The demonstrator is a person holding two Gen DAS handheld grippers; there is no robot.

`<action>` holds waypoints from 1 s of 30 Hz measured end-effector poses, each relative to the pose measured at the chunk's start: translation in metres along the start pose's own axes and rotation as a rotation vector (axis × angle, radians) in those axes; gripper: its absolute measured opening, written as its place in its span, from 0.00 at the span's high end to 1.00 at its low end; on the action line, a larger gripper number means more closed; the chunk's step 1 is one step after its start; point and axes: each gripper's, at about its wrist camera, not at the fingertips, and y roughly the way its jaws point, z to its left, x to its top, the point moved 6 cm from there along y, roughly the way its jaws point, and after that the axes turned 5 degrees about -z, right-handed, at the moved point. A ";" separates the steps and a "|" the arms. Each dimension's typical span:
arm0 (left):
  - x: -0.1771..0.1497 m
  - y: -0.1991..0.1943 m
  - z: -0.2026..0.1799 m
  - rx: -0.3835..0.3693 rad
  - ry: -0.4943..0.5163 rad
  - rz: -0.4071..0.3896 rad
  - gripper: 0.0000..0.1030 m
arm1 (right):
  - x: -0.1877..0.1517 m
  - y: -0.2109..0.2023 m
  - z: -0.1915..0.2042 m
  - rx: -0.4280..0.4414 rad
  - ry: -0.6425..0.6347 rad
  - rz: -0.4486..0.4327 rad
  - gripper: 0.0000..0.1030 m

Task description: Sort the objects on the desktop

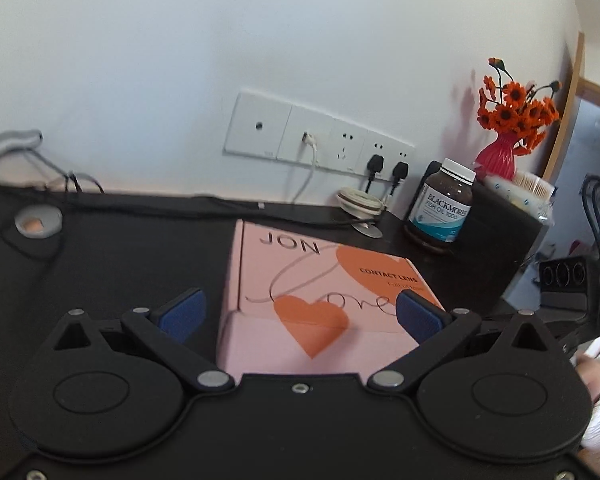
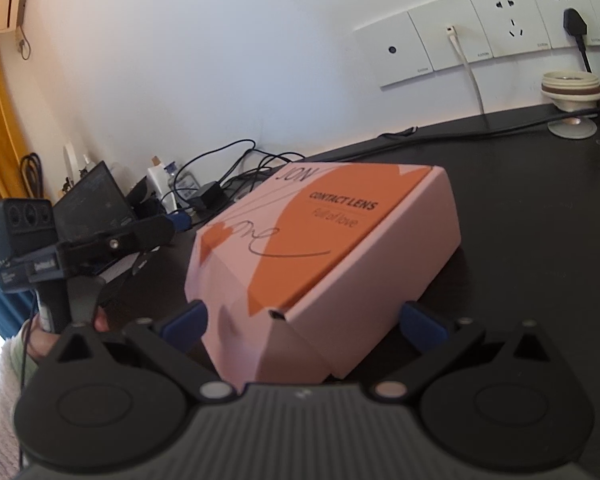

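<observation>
Cardboard box [image 1: 324,280], pink with orange hearts, lies flat on the dark desk [image 1: 112,256] and is the landmark here. Its lid reads "JON", "CONTACT LENS" and "Full of love", with a looping script line across it.

The left gripper [image 1: 300,314] stands spread wide at the box's near edge; its blue pads [image 1: 182,314] flank the box front, and whether they touch the cardboard cannot be told. The right gripper [image 2: 302,322] is likewise wide open around the box's [image 2: 324,256] near corner, one blue pad [image 2: 184,322] just beside the pink side wall, holding nothing.

Behind the box to the right stands a brown bottle [image 1: 442,208] labelled "BLACKMORES FISH OIL 1000", next to a dark container [image 1: 500,240] of cotton swabs and a red vase [image 1: 496,158] of orange flowers. Directly behind the box sits a coiled white cable reel [image 1: 360,202]. On the white wall [image 1: 180,60] above it runs a row of sockets [image 1: 320,136] with two black plugs and a white cable. Left of the box in the right wrist view, the other gripper's handle sits in a hand [image 2: 44,336], with black cables [image 2: 228,164] and a dark device [image 2: 92,196] beyond.
</observation>
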 end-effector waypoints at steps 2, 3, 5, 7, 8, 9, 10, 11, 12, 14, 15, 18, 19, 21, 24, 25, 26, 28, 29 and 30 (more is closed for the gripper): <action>-0.005 0.006 0.002 0.002 -0.017 0.021 0.00 | -0.001 0.000 0.001 -0.005 -0.009 0.001 0.01; -0.006 0.008 0.002 0.004 -0.013 0.030 0.00 | -0.001 0.001 0.002 -0.007 -0.014 0.001 0.01; -0.011 0.012 -0.002 -0.001 0.004 0.045 0.00 | -0.001 0.001 0.003 -0.009 -0.020 0.002 0.01; -0.013 0.015 -0.005 0.021 0.038 0.049 0.00 | -0.002 0.001 0.004 -0.006 -0.025 0.003 0.01; -0.014 0.015 -0.006 0.031 0.056 0.050 0.00 | -0.002 0.001 0.004 -0.006 -0.029 0.004 0.01; -0.014 0.015 -0.007 0.040 0.067 0.050 0.00 | -0.003 0.001 0.005 -0.006 -0.034 0.005 0.01; -0.014 0.014 -0.006 0.047 0.067 0.045 0.00 | -0.003 0.001 0.005 -0.005 -0.038 0.007 0.01; -0.012 0.012 -0.007 0.053 0.067 0.034 0.00 | -0.003 0.002 0.007 -0.001 -0.043 0.009 0.01; -0.009 0.009 -0.008 0.059 0.076 0.016 0.00 | -0.003 0.002 0.008 0.005 -0.049 0.010 0.01; -0.002 0.000 -0.012 0.070 0.111 -0.026 0.00 | -0.004 0.001 0.011 0.014 -0.065 0.009 0.01; 0.001 -0.005 -0.015 0.072 0.132 -0.047 0.00 | -0.004 0.001 0.012 0.014 -0.071 0.009 0.01; 0.003 -0.010 -0.026 0.021 0.132 -0.052 0.00 | -0.004 0.000 0.012 0.014 -0.072 0.009 0.01; 0.001 -0.008 -0.028 0.004 0.122 -0.037 0.00 | -0.004 0.000 0.011 0.016 -0.068 0.008 0.01; -0.004 -0.004 -0.031 -0.013 0.113 -0.007 0.00 | -0.004 -0.001 0.010 0.017 -0.061 0.008 0.01; -0.008 -0.001 -0.034 -0.006 0.135 0.002 0.00 | -0.004 -0.001 0.009 0.016 -0.062 0.009 0.00; -0.008 -0.002 -0.034 -0.006 0.132 0.003 0.00 | -0.004 -0.001 0.010 0.016 -0.063 0.009 0.01; -0.007 -0.002 -0.033 -0.007 0.124 0.002 0.00 | -0.004 -0.001 0.010 0.015 -0.064 0.009 0.01; -0.004 -0.005 -0.035 -0.011 0.122 -0.013 0.00 | -0.004 -0.001 0.010 0.015 -0.064 0.009 0.01; -0.003 -0.007 -0.035 -0.013 0.121 -0.020 0.00 | -0.004 0.000 0.010 0.016 -0.063 0.009 0.01; -0.002 -0.008 -0.036 -0.015 0.120 -0.026 0.00 | -0.004 0.000 0.010 0.016 -0.063 0.009 0.01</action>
